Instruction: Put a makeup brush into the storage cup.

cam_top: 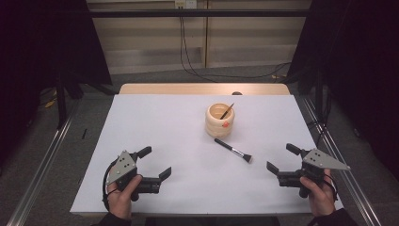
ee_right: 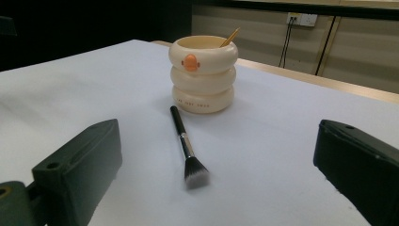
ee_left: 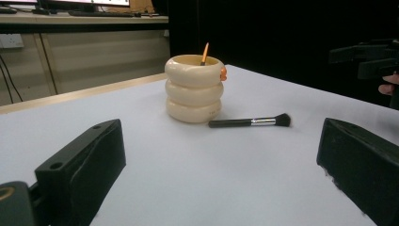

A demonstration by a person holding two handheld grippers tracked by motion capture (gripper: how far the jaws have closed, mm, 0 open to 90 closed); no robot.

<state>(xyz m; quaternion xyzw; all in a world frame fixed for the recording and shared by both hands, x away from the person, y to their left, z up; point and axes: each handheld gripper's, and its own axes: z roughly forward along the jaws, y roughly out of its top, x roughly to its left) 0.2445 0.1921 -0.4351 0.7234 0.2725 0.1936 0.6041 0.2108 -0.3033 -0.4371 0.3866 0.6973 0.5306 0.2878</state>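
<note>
A cream ringed holder (cam_top: 219,121) (ee_left: 194,88) (ee_right: 203,74) stands upright on the white table sheet (cam_top: 188,141), with a thin stick (cam_top: 227,111) leaning inside it and a small orange mark on its side. A black makeup brush (cam_top: 233,150) (ee_left: 250,122) (ee_right: 187,148) lies flat just in front of the holder, bristles toward the right gripper. My left gripper (cam_top: 153,163) (ee_left: 221,165) rests open at the near left, empty. My right gripper (cam_top: 281,158) (ee_right: 216,165) stands open at the near right, empty, a short way from the brush's bristles.
A wooden table edge (cam_top: 202,88) shows beyond the sheet. Metal rails (cam_top: 42,160) run along both sides of the table. Cables (cam_top: 188,56) hang on the far wall, and dark curtains flank the space.
</note>
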